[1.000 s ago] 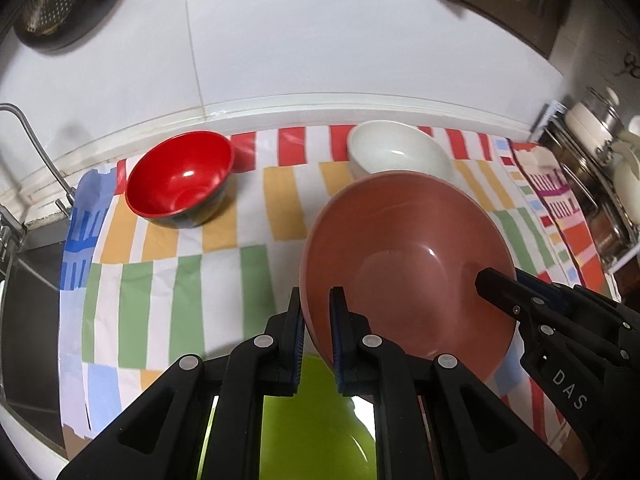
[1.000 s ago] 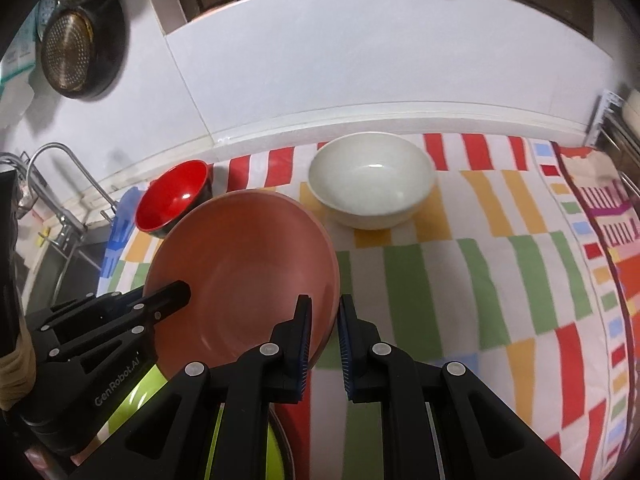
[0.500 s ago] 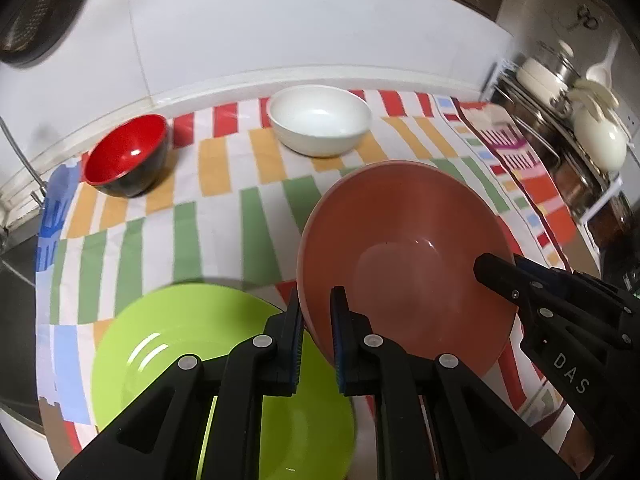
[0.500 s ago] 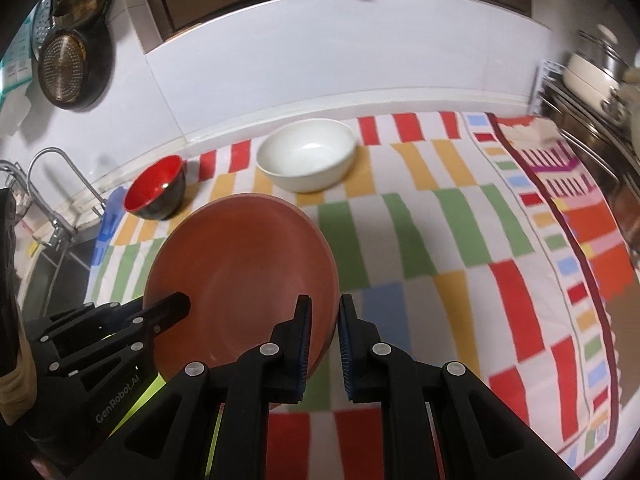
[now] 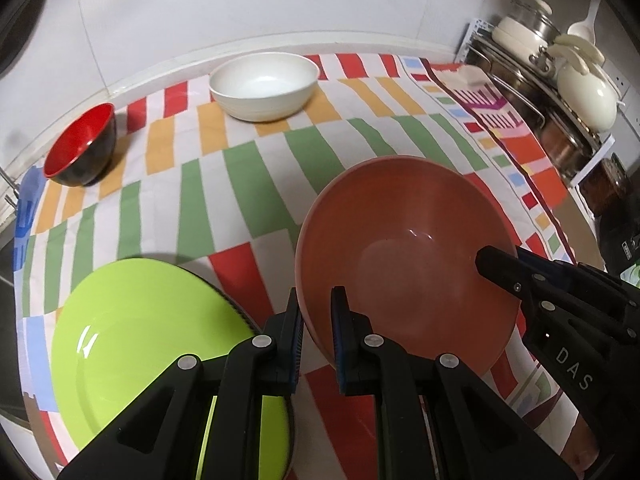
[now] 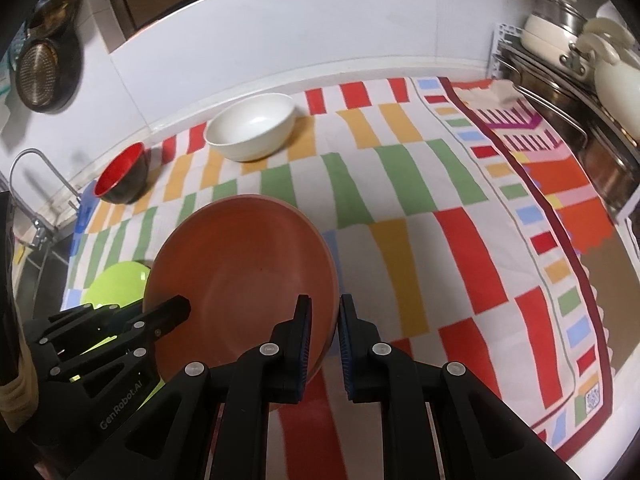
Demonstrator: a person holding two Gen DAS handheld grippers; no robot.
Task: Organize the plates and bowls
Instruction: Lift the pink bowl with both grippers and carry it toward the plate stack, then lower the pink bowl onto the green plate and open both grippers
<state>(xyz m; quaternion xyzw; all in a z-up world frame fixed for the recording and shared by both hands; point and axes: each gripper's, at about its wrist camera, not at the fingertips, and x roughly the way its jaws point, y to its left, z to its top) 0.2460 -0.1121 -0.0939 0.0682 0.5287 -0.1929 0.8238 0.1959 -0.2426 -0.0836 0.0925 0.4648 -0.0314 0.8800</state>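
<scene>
A large terracotta bowl [image 5: 408, 248] [image 6: 244, 264] hangs above the striped cloth, held by both grippers. My left gripper [image 5: 317, 312] is shut on its near-left rim, and my right gripper [image 6: 324, 322] is shut on its near-right rim. Each gripper shows in the other's view: the right gripper [image 5: 496, 264] at the bowl's right edge, the left gripper [image 6: 176, 308] at its left edge. A lime green plate [image 5: 152, 344] [image 6: 116, 284] lies on the cloth to the left of the bowl. A white bowl [image 5: 264, 84] [image 6: 252, 126] and a red-and-black bowl [image 5: 82, 146] [image 6: 122, 180] stand at the back.
The striped cloth [image 5: 248, 176] [image 6: 432, 216] covers the counter. A rack with pots and a white kettle [image 5: 584, 96] [image 6: 616, 80] stands at the right. A sink tap [image 6: 36, 184] is at the left, and a pan [image 6: 42, 76] hangs on the wall.
Both grippers have carried the terracotta bowl back from the wall and to the right of the green plate, which now lies uncovered at the left. The back bowls look farther away.
</scene>
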